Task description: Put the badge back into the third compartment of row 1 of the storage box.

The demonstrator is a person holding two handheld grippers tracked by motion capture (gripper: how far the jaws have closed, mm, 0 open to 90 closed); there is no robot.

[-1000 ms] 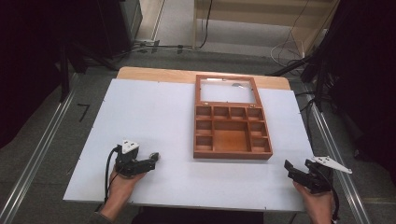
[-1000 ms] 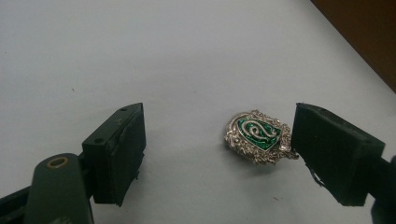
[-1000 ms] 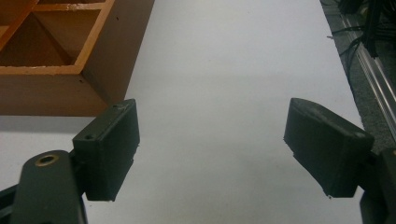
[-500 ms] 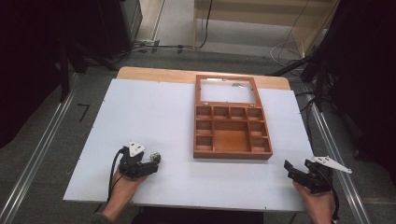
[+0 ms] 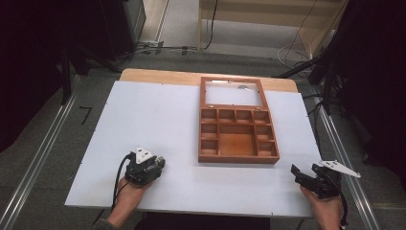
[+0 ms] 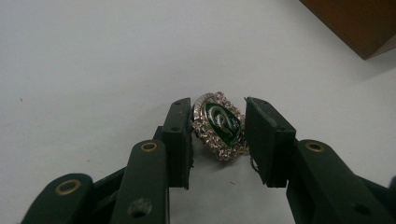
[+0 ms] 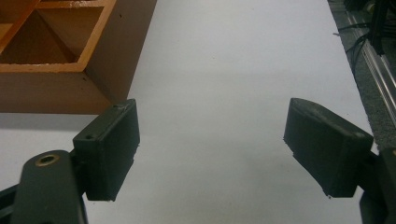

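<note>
One silver brooch (image 6: 218, 126) with a green centre lies on the white worktop (image 5: 158, 120), between the jaws of your left tongs (image 6: 218, 140). Those jaws have just been closing; the left pad touches its edge, the right sits just beside it. Your right tongs (image 7: 210, 149) gape wide, holding nothing, near the wooden box (image 5: 238, 139) with its compartments.
</note>
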